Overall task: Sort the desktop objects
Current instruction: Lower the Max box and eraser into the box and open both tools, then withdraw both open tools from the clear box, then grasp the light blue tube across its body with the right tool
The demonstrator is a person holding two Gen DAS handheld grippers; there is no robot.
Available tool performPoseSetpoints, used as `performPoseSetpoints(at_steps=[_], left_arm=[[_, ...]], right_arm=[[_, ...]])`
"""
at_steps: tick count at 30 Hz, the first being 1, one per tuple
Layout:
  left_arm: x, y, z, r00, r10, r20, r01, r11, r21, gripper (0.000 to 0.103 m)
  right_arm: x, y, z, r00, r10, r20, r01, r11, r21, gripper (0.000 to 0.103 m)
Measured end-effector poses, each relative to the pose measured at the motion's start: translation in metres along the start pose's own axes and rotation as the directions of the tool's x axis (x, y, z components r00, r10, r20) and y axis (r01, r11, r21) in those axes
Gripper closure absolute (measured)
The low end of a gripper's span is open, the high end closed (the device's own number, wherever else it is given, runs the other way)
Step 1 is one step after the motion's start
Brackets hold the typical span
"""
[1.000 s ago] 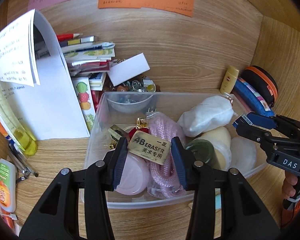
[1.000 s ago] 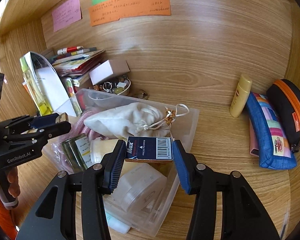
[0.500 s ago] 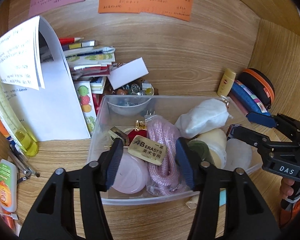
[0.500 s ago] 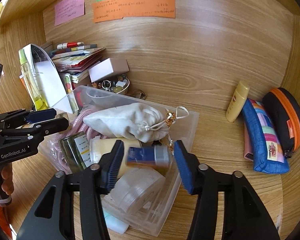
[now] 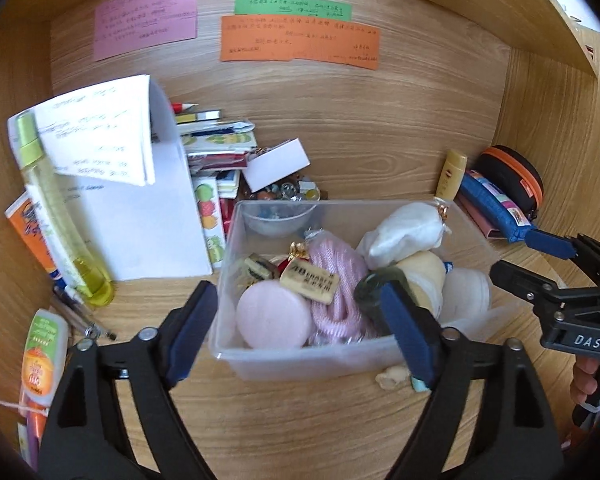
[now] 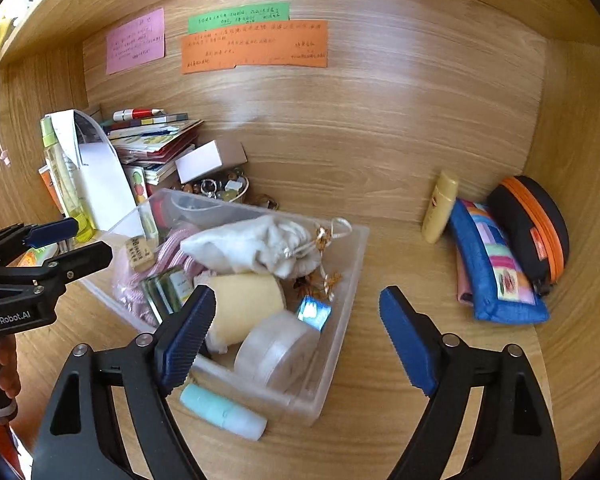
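A clear plastic bin (image 5: 300, 356) (image 6: 340, 320) sits on the wooden desk. In it lie a tan 4B eraser (image 5: 309, 281) (image 6: 139, 253), a pink rope (image 5: 336, 276), a pink round case (image 5: 275, 316), a white drawstring pouch (image 5: 400, 232) (image 6: 256, 246), a cream roll (image 6: 246, 304), a clear round case (image 6: 278, 350) and a blue staple box (image 6: 314, 312). My left gripper (image 5: 304, 336) is open and empty, pulled back above the bin's near wall. My right gripper (image 6: 296, 340) is open and empty over the bin's right end.
A white folder (image 5: 140, 200), a yellow-green bottle (image 5: 56, 216) and stacked books (image 6: 152, 140) stand left. A white box (image 5: 278, 164) and bead bowl (image 6: 220, 190) lie behind the bin. A yellow tube (image 6: 440, 208), blue pouch (image 6: 496, 268) and black case (image 6: 532, 228) sit right. A mint tube (image 6: 224, 412) lies in front.
My left gripper opened and dropped the 4B eraser into the bin. My right gripper opened and dropped the blue staple box into the bin. Both pulled back.
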State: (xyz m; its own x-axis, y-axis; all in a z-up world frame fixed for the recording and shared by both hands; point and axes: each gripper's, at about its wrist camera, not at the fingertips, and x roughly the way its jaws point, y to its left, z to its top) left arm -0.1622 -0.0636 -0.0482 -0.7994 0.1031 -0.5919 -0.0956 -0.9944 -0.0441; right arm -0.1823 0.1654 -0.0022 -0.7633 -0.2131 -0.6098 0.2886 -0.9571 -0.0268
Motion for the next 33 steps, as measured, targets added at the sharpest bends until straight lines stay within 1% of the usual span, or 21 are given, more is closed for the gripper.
performPoseSetpoints(at_steps=[6, 10, 17, 22, 25, 28, 29, 32, 33], left_arm=[[-0.011, 0.001, -0.023, 1.0, 0.011, -0.019, -0.011, 1.0, 0.009, 0.012], [-0.009, 0.004, -0.041, 0.999, 0.006, -0.043, -0.005, 1.0, 0.004, 0.011], [-0.008, 0.013, -0.067, 0.997, -0.003, -0.08, 0.002, 1.0, -0.014, 0.011], [-0.018, 0.022, -0.076, 0.998, -0.008, -0.065, 0.006, 1.0, -0.025, 0.011], [-0.019, 0.028, -0.079, 0.998, -0.014, -0.064, 0.012, 0.999, -0.033, 0.011], [-0.016, 0.031, -0.081, 0.997, -0.028, -0.073, 0.025, 0.999, -0.045, 0.011], [-0.014, 0.031, -0.081, 0.996, -0.033, -0.077, 0.03, 0.998, -0.048, 0.011], [-0.012, 0.029, -0.082, 0.996, -0.035, -0.083, 0.032, 0.998, -0.045, 0.011], [-0.012, 0.028, -0.082, 0.996, -0.039, -0.081, 0.036, 0.998, -0.044, 0.011]], right_arm=[[-0.01, 0.006, -0.023, 0.999, 0.016, -0.046, -0.013, 0.999, 0.047, 0.021], [-0.014, 0.015, -0.041, 0.996, 0.034, -0.081, -0.029, 0.998, 0.064, 0.021], [0.003, 0.037, -0.071, 0.98, 0.048, -0.192, -0.036, 0.997, 0.065, 0.021], [0.025, 0.05, -0.077, 0.967, 0.057, -0.247, -0.04, 0.996, 0.074, 0.021], [0.037, 0.052, -0.076, 0.963, 0.018, -0.27, 0.005, 0.996, 0.087, 0.021], [0.039, 0.05, -0.073, 0.967, 0.014, -0.254, 0.015, 0.994, 0.112, 0.021], [0.04, 0.051, -0.073, 0.966, 0.01, -0.26, 0.02, 0.994, 0.112, 0.021], [0.049, 0.057, -0.074, 0.954, -0.002, -0.3, 0.028, 0.996, 0.083, 0.025], [0.049, 0.059, -0.074, 0.954, -0.022, -0.299, 0.045, 0.997, 0.07, 0.026]])
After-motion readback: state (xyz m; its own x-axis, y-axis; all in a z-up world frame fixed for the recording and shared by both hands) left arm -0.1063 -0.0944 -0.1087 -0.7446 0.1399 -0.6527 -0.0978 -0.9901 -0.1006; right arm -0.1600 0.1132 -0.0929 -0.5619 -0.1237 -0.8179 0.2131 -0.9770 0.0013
